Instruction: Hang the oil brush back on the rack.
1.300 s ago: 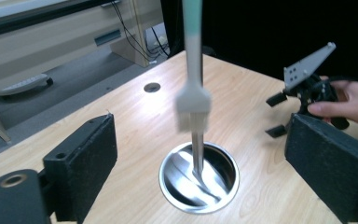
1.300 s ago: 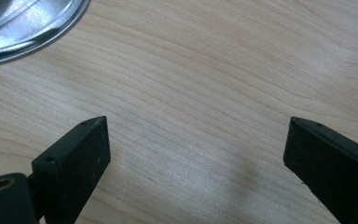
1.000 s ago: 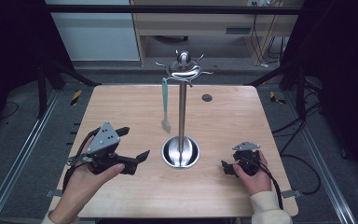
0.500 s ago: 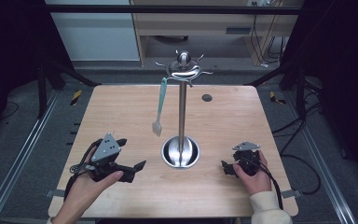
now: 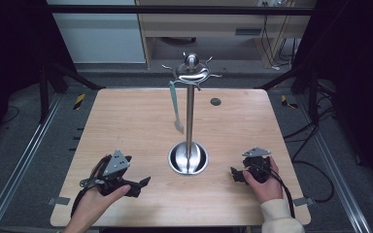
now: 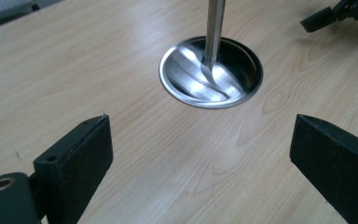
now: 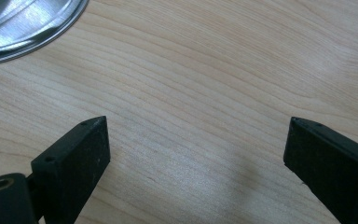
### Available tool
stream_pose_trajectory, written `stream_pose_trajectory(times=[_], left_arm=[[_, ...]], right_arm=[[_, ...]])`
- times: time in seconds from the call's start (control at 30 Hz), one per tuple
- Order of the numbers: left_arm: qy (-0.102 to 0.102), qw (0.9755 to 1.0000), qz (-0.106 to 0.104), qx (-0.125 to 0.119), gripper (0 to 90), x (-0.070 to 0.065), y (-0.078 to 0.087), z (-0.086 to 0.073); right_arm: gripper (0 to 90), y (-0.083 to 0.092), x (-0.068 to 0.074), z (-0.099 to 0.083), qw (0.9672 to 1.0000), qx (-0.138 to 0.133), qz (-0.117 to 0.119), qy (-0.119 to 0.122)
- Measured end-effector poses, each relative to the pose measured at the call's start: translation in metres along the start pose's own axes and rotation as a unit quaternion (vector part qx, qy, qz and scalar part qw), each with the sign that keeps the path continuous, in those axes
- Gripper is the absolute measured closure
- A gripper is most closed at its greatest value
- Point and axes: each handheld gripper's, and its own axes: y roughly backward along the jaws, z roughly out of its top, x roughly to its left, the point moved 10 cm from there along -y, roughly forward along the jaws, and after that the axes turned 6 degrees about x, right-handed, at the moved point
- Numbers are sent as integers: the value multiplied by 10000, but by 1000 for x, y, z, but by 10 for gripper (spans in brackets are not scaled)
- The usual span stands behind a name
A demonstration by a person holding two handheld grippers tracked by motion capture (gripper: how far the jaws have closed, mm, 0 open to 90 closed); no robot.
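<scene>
A steel stand rises from a round dished base (image 5: 188, 158) near the table's middle, with a pole (image 5: 190, 116) topped by a ring of hooks (image 5: 191, 72). From a hook on its left hangs a pale green utensil (image 5: 176, 106), clear of the table. My left gripper (image 5: 141, 186) rests low at the front left, open, its jaws pointing toward the base. In the left gripper view the gripper (image 6: 200, 123) holds nothing and faces the base (image 6: 210, 72). My right gripper (image 5: 236, 175) sits at the front right, open (image 7: 196, 123) over bare wood, the base's rim (image 7: 23, 23) beyond it.
The wooden table (image 5: 126, 126) has a small dark round spot (image 5: 215, 101) behind the stand. Metal rails run along the floor on both sides. A cabinet stands beyond the far edge. The right gripper's jaw tip (image 6: 340, 11) shows far off in the left gripper view.
My left gripper has drawn back toward the near edge and settled lower. The hanging utensil has swung slightly left and back. The right gripper has stayed put.
</scene>
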Motion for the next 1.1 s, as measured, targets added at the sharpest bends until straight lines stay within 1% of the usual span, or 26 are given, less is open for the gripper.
stream_pose_trajectory(times=[0.1, 0.23, 0.47, 0.63, 0.7, 0.83, 0.87, 0.93, 0.97, 1.03, 1.1], left_arm=[[47, 10000, -17, 69, 55, 1, -5, -9], [172, 9997, -48, 137, 55, 5, -11, -20], [331, 9991, 12, 256, 55, 15, -18, -38], [411, 9985, 161, 321, 55, 27, -20, -49], [486, 9981, 216, 321, 55, 33, -20, -53], [640, 9967, 391, 297, 55, 48, -20, -62], [705, 9962, 431, 280, 55, 52, -20, -64], [721, 9951, 590, 332, 59, 61, -20, -71], [776, 9941, 686, 337, 65, 66, -19, -75], [940, 9918, 803, 323, 73, 74, -16, -81], [1010, 9902, 925, 284, 72, 81, -11, -83]], right_arm=[[77, 0, 0, 0, 10000, 11, -3, 0], [76, 0, 0, 0, 10000, 13, -9, 6], [77, 0, 0, 0, 10000, 14, -6, 1], [77, 0, 0, -1, 10000, 25, -14, -2], [77, -1, 0, -1, 10000, 32, -18, 3], [77, -1, 0, -1, 10000, 32, -17, 12], [77, -1, 0, -1, 10000, 32, -16, 12], [77, -1, 0, -1, 10000, 34, -12, 9], [77, -1, 0, -1, 10000, 32, -3, 12], [77, -1, 0, -1, 10000, 29, -4, 15], [77, -1, 0, 0, 10000, 16, -15, 30]])
